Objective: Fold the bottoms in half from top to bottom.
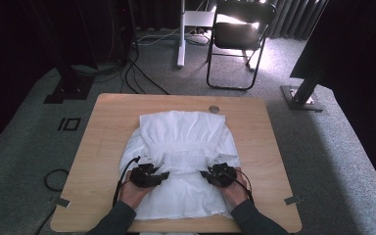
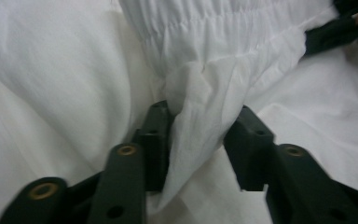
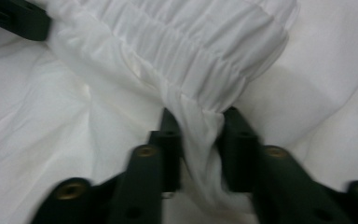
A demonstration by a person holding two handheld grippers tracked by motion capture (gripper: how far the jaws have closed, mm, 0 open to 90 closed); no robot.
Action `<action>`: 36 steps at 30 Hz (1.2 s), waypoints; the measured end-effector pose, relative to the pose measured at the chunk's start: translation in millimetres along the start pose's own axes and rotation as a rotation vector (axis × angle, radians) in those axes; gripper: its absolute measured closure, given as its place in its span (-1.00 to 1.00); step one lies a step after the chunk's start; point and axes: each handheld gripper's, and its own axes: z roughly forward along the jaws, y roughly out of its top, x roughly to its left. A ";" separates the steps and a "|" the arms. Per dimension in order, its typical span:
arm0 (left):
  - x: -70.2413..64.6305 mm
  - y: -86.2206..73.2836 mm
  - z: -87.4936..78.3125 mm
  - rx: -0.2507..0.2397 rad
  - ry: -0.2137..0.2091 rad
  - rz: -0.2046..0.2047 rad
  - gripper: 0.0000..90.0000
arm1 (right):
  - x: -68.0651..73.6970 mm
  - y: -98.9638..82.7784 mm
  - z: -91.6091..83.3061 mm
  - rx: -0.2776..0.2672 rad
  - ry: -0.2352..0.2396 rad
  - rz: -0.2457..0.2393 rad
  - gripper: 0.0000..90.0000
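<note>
I lean in from the near edge of the tabletop [image 1: 103, 147] with both forearms angled inward, so my hands sit low over the white garment [image 1: 181, 132] that lies spread flat in the tabletop's middle. My left hand wraps the left gripper [image 1: 162, 175] from behind, knuckles up, its jaws pointing toward the shirred band [image 1: 185, 159] that runs across the garment; my right hand holds the right gripper [image 1: 204, 174] the same way, mirrored, just at the band's other end. In the left gripper view, the left gripper [image 2: 200, 140] has its jaws partly apart with a loose fold of white cloth [image 2: 205, 112] standing between them; one jaw touches the fold, the other stands clear of it, so nothing is clamped. In the right gripper view, the right gripper [image 3: 198, 135] shows a gathered strip of the band [image 3: 191, 60] running down between its jaws, which stand partly apart close on either side; whether they press it I cannot tell.
</note>
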 end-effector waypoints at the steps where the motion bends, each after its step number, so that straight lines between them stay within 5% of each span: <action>1: -0.6 2.0 -4.6 -0.017 -0.002 0.011 0.27 | -1.1 0.5 -1.6 -0.005 0.006 0.011 0.26; 4: 1.1 11.6 -21.6 -0.073 0.003 0.022 0.22 | -3.8 5.3 -15.5 -0.045 0.020 0.014 -0.09; 7: 9.2 25.4 -34.9 -0.122 0.027 0.005 0.29 | -10.8 12.8 -37.0 -0.127 0.023 0.030 -0.11; 9: 15.4 35.4 -36.4 -0.128 0.058 -0.004 0.59 | -20.6 20.0 -47.8 -0.182 0.003 0.058 0.23; 10: 15.4 35.4 -36.4 -0.128 0.058 -0.004 0.71 | -20.6 20.0 -47.8 -0.182 0.003 0.058 0.23; 11: 22.5 47.1 -26.8 -0.105 0.084 -0.019 0.71 | -24.6 22.7 -49.1 -0.190 -0.012 0.070 0.47; 12: 25.2 51.0 -19.8 -0.081 0.100 -0.015 0.90 | -39.0 32.1 -42.0 -0.172 -0.037 0.119 0.70; 19: 39.4 49.4 34.8 0.043 0.071 -0.054 0.93 | -56.5 45.5 17.2 -0.028 -0.073 0.144 0.62; 23: 30.1 43.5 36.3 0.034 0.053 -0.015 0.91 | -59.5 39.4 32.5 0.022 -0.047 0.165 0.59; 30: -2.9 26.9 18.3 -0.007 0.009 0.131 0.78 | -43.0 38.5 4.6 -0.032 0.024 0.096 0.45; 36: -13.4 3.0 15.4 0.041 -0.073 0.156 0.73 | -34.6 45.2 -18.0 -0.108 -0.002 0.064 0.32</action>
